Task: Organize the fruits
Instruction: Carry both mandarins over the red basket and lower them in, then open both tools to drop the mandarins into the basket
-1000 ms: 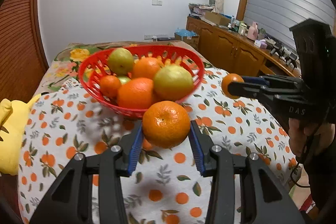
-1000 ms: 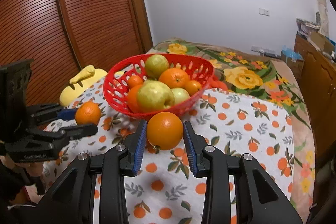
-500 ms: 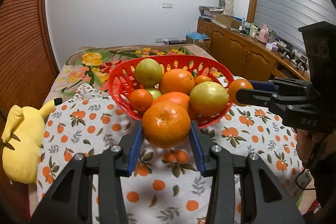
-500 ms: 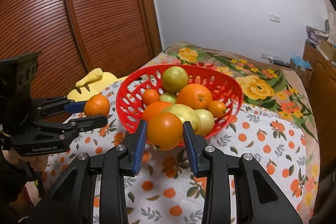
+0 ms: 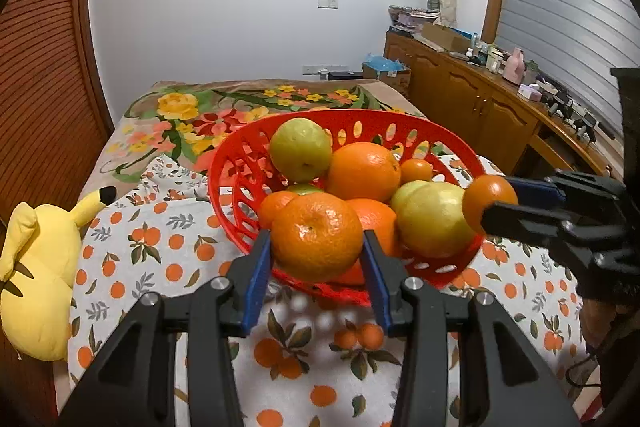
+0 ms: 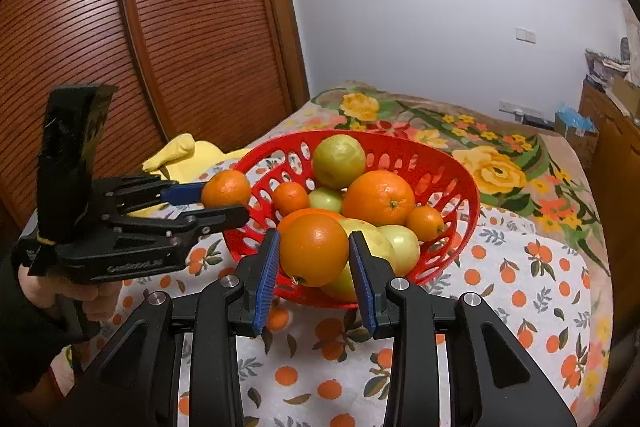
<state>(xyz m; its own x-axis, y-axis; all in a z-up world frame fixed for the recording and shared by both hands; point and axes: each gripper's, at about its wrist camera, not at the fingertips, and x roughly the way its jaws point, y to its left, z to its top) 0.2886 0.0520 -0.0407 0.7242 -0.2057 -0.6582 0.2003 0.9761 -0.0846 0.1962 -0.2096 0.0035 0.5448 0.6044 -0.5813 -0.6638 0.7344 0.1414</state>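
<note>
Already clamped: left gripper (image 5: 316,259) shut on a dimpled mandarin (image 5: 317,237), blue pads pressed to either side of it, held just short of the near rim of the red basket (image 5: 236,163); right gripper (image 6: 314,259) shut likewise on a smooth orange (image 6: 313,249), also at the near rim of the basket. Seen from the right wrist view, the mandarin hung just outside the basket's left wall, apart from it; seen from the left wrist view, the orange hung at the basket's right edge, close against a pale green fruit (image 5: 434,219).

Judged as the carry-and-drop step; best done by lifting each fruit clear over the rim before loosening the pads, one gripper at a time, and by choosing a low pocket in the pile rather than its crown; otherwise a roll-off onto the orange-print cloth (image 5: 168,255) looked likely, the basket being heaped with oranges and green fruit.

Hard to tell: whether either fruit touched the rim; how deep the basket was beneath the pile; near rim hidden behind both held fruits; a yellow plush toy (image 5: 36,267) left of the basket cut off at the frame edge; only part of a hand (image 6: 60,291) in view under the left gripper.
</note>
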